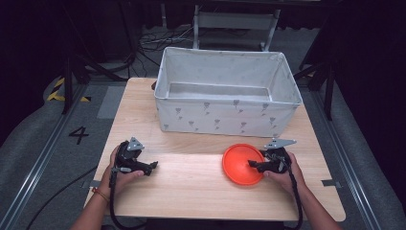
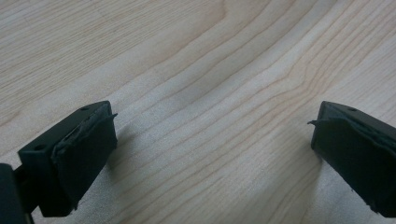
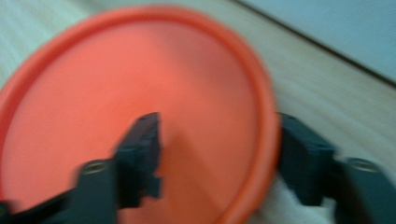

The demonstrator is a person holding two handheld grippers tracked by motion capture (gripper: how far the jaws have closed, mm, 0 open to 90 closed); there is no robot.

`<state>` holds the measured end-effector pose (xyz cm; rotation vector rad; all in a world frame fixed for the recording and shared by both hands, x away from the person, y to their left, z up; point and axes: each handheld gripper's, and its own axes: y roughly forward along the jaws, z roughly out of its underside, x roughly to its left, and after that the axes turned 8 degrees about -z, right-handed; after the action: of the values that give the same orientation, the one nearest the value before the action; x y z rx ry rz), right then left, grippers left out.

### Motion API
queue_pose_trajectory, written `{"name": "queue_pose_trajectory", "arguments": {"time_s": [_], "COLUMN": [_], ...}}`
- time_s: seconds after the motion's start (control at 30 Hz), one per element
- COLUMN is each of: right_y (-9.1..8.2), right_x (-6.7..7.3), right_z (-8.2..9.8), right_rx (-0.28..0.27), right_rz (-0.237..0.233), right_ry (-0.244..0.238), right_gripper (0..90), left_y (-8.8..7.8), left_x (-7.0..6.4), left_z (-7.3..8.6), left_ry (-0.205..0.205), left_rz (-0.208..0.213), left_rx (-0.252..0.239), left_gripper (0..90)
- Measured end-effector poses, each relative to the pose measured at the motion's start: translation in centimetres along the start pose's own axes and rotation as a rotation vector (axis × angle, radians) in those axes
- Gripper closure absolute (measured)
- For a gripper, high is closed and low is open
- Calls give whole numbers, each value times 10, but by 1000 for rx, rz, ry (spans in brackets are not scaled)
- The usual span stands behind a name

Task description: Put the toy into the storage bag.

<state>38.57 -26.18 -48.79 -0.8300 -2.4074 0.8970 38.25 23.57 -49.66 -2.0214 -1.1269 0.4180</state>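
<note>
A round orange plate (image 1: 239, 163) lies on the wooden table (image 1: 191, 191), right of the middle. My right gripper (image 1: 252, 164) reaches over its right edge from a hand at the right. In the right gripper view, which is blurred, one jaw stands over the inside of the plate (image 3: 116, 84) and the other just outside its rim. The rim is between them and the inner pad stands clear of it, so the right gripper (image 3: 217, 140) is open. My left gripper (image 1: 153, 166) rests at the table's left, held by a hand. Its jaws stand wide apart over bare wood, so the left gripper (image 2: 212, 126) is open.
A large white fabric box (image 1: 225, 117) with a grey print stands open-topped at the back of the table, just behind the plate. Bare wood (image 2: 201, 60) stretches between the two hands. Dark floor, cables and stands surround the table.
</note>
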Motion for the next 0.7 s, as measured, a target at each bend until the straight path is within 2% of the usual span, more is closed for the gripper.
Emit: {"name": "queue_pose_trajectory", "arguments": {"time_s": [0.07,0.2,0.37,0.5,0.7], "right_y": [-2,-10,-17,-27,-41], "right_x": [-5,-5,0,6,15], "right_z": [-1,-2,-6,-11,-19], "right_rx": [-17,-40,-55,-90,-102], "right_rz": [-6,-10,-38,-58,-66], "right_ry": [22,13,-4,-32,-73], "right_gripper": [523,627,696,752,793], "left_y": [0,0,0,0,0], "left_x": [0,0,0,0,0], "left_z": [0,0,0,0,0], "left_ry": [0,-1,-1,-2,-3], "left_rz": [0,0,0,-1,-3], "left_rx": [0,0,-1,-1,-1], "left_gripper": [5,5,5,6,5]}}
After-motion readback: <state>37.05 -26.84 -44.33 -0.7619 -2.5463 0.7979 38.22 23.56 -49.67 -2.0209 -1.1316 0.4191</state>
